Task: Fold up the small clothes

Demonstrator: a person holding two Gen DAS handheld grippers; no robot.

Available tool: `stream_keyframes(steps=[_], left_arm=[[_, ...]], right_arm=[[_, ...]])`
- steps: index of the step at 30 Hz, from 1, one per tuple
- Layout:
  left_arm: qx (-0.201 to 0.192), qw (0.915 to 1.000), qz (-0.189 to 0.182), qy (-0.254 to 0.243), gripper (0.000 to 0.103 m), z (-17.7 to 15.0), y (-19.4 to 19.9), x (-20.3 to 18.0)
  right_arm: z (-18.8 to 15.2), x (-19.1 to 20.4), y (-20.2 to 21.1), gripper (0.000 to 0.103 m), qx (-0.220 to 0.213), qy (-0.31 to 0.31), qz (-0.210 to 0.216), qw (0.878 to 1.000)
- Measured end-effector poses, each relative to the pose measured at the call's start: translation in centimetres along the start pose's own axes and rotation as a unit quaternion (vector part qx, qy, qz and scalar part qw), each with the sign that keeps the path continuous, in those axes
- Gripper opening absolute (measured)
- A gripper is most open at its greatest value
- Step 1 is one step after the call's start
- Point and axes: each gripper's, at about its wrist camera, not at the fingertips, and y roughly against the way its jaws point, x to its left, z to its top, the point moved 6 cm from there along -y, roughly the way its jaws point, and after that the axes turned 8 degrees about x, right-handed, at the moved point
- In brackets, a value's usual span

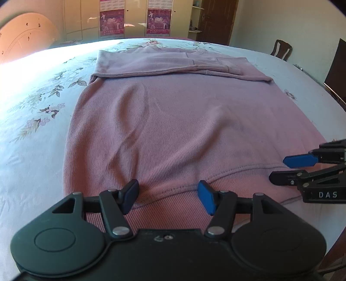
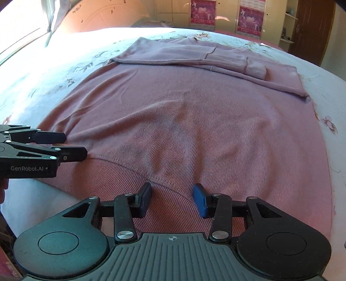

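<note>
We see a pink ribbed sweater (image 1: 173,121) spread flat on a bed, filling the middle of both wrist views. Its sleeves (image 1: 168,64) are folded across the chest near the top of the frame, lying one over the other, with the cuffs toward the right. The ribbed hem band (image 1: 173,207) runs along the bottom of each picture, nearest the cameras. Under the sweater lies a pale bedsheet (image 1: 39,134) printed with flowers, bright with sunlight at the upper left.

In the left wrist view, the left gripper (image 1: 168,196) sits at lower centre, just over the hem band, its two pads standing apart with only flat fabric showing between them; nothing is pinched. At the right edge of that same view we see the right gripper (image 1: 287,169) lying sideways over the hem's right end.

In the right wrist view, the right gripper (image 2: 173,200) is at lower centre above the hem, its pads separated and clasping nothing. The left gripper (image 2: 71,144) enters from the left edge, its tips at the sweater's left border.

Along the top of the frames stand cream wardrobe doors (image 1: 90,19) bearing two magenta calendars (image 1: 112,21), and a dark wooden door (image 1: 216,19) at upper right.
</note>
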Motion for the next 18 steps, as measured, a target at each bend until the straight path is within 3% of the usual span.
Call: stream_keyframes(steps=[3, 6, 9, 12, 14, 16, 18], left_arm=[[0.002, 1.0, 0.002, 0.002, 0.059, 0.4, 0.6, 0.2], [-0.027, 0.999, 0.031, 0.017, 0.06, 1.4, 1.9, 1.1], [-0.039, 0.9971, 0.054, 0.038, 0.061, 2.2, 2.4, 2.8], [-0.024, 0.9953, 0.07, 0.062, 0.061, 2.4, 1.8, 4.8], [-0.013, 0.9944, 0.079, 0.069, 0.061, 2.2, 1.3, 5.8], [-0.003, 0.9934, 0.086, 0.076, 0.061, 1.9, 1.0, 6.3], [0.01, 0.9927, 0.085, 0.085, 0.066, 1.2, 0.6, 6.7]], right_arm=[[-0.1, 0.1, 0.4, 0.043, 0.004, 0.009, 0.0, 1.0], [0.2, -0.9, 1.4, 0.043, -0.01, -0.019, 0.01, 1.0], [0.6, -3.1, 2.8, 0.044, -0.038, -0.062, -0.014, 0.997], [0.4, -5.4, 3.4, 0.045, -0.04, -0.094, -0.035, 0.994], [0.0, -6.8, 3.7, 0.053, -0.036, -0.106, -0.054, 0.992], [-0.7, -8.3, 4.3, 0.075, -0.04, -0.121, -0.073, 0.989], [-1.6, -9.7, 4.8, 0.075, -0.04, -0.136, -0.089, 0.986]])
